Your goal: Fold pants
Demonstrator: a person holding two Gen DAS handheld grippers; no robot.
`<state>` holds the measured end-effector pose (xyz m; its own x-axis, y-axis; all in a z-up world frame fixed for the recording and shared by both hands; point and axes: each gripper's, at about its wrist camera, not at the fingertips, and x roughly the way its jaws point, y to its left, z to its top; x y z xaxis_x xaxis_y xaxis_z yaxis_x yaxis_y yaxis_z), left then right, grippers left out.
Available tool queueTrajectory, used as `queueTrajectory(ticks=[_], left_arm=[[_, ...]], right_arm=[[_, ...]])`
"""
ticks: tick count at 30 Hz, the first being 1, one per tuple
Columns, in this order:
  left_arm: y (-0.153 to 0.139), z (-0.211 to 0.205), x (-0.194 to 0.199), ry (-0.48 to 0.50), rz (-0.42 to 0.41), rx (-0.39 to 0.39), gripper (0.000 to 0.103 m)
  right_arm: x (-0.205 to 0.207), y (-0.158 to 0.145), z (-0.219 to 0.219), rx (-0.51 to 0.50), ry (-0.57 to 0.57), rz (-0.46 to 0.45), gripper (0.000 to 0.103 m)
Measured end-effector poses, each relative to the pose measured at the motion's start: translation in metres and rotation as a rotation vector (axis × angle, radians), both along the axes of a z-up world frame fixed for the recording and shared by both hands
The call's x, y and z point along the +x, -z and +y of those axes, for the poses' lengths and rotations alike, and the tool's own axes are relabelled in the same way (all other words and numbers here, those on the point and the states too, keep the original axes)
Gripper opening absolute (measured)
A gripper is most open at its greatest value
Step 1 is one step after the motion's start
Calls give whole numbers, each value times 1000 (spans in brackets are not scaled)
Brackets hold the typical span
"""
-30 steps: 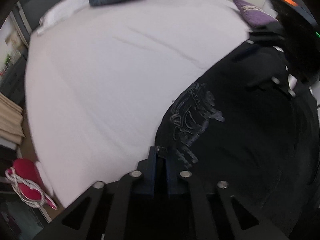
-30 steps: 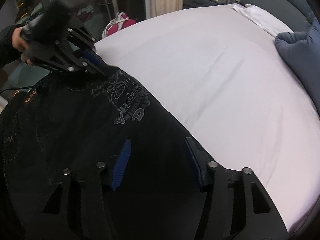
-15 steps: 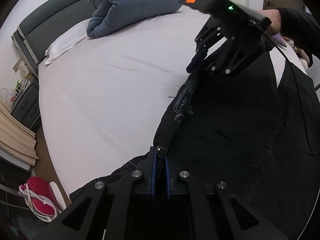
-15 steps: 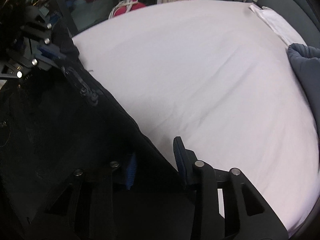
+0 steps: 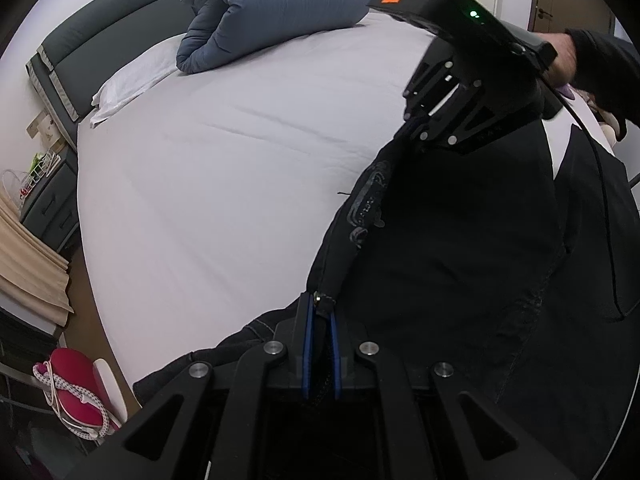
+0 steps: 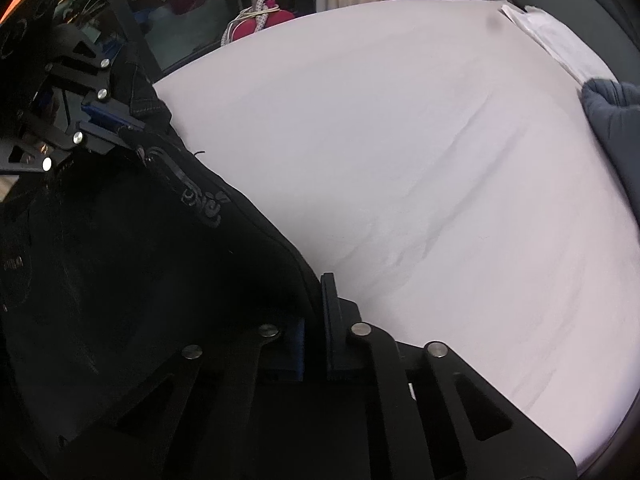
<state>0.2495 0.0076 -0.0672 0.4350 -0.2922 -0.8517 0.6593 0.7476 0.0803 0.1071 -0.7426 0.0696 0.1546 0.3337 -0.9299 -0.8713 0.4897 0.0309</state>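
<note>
White sheeting covers the bed (image 5: 224, 184) that spreads ahead of both grippers, with a rolled blue duvet (image 5: 272, 4) and grey headboard (image 5: 100, 36) at its far end. Black pants (image 5: 460, 248) lie along the bed's near edge, their lower part cut off by the frame and too dark to read. Each gripper pinches the fabric's folded edge: the left gripper (image 5: 320, 320) is clamped tight, and the right gripper (image 6: 316, 312) has just been closing onto the cloth.
</note>
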Motion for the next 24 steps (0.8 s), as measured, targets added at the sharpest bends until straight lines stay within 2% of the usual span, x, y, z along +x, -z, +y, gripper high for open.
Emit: queueTrajectory(ticks=[5,7,9,11,15,18,24], left_arm=[[-3,5,-6,-11,9,-22,7],[-3,7,-10,-13,14,-31,7],[-3,7,-17,-11,22,-41,7],[-4,7,-25,-1,29,-51,7],[-8,8,-46,24,34,-66,7],[-12,8,-68,92,40,-79,7],[-7,-1,-128,264,39,10,7]], right_arm=[[-15,-10,-7,78,63,18,3],[-41,-15,-21,129,70,35,2],[-55,-18,-19,167,61,53,2],[-79,-21,-13,174,6,50,2],[-123,-20,-3,135,-100,49,2],[-158,-15,-4,54,-177,11,2],[-225,-18,-19,-138,-356,-146,2]])
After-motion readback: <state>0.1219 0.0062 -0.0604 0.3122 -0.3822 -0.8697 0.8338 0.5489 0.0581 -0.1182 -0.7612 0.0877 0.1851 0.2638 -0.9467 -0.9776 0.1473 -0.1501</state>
